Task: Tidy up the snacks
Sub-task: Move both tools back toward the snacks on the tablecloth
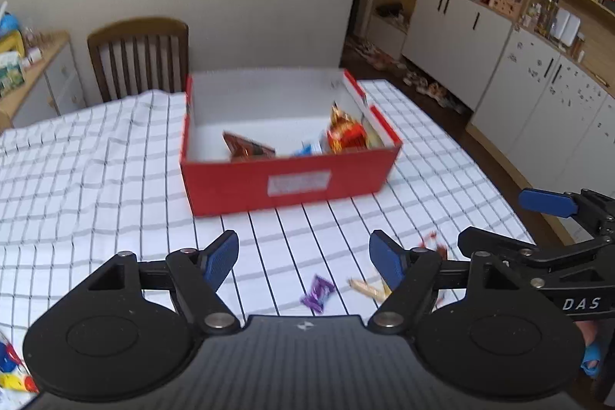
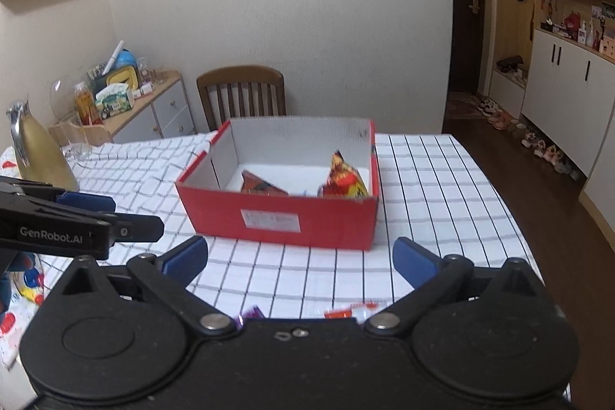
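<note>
Red cardboard box (image 1: 290, 175), lid off, white inside, near centre of checked tablecloth (image 1: 96, 179). Inside: orange-red snack bag (image 1: 344, 133) upright at right, brown packet (image 1: 246, 146) leaning at left, small blue-white wrapper (image 1: 307, 149) between. Loose on cloth nearer than box: purple candy wrapper (image 1: 317, 292), pale wafer stick (image 1: 369, 289) just right of it, red-white packet (image 2: 351, 310) by camera edge. Left gripper (image 1: 303, 258) spread apart, nothing between fingers. Right gripper (image 2: 300, 262) spread wide, likewise empty. Wooden chair (image 2: 242, 93) beyond far table edge; gold jug (image 2: 36, 148) far left.
</note>
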`<state>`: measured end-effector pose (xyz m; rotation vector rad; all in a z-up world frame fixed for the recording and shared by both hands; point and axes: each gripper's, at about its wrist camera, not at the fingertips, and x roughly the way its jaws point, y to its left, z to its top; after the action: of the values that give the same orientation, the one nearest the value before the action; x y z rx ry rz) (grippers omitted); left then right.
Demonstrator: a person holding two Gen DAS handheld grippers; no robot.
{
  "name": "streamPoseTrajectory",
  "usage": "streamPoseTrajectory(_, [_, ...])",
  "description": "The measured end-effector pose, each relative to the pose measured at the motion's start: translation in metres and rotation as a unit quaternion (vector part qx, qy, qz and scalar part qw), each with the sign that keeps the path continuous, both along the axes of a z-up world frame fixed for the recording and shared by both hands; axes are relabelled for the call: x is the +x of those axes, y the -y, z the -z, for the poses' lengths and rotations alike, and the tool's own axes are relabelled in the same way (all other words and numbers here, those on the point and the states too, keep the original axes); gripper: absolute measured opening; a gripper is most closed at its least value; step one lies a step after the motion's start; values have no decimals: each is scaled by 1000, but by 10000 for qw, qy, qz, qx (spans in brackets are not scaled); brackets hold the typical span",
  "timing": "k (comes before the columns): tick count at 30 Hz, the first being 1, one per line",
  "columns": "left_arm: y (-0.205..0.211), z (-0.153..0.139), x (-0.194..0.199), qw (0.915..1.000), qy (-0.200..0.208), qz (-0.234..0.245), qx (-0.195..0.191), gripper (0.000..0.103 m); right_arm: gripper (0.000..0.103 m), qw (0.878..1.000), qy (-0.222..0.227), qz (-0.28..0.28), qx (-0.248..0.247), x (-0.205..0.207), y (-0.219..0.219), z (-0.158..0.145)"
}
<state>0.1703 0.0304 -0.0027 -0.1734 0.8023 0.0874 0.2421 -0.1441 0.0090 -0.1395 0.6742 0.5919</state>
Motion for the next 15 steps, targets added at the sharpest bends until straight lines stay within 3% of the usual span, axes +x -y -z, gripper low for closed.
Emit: streamPoseTrajectory(15, [20,83,-3,9943,-1022,270,-102,75,103,9955,-740,345,-491,1,25,77])
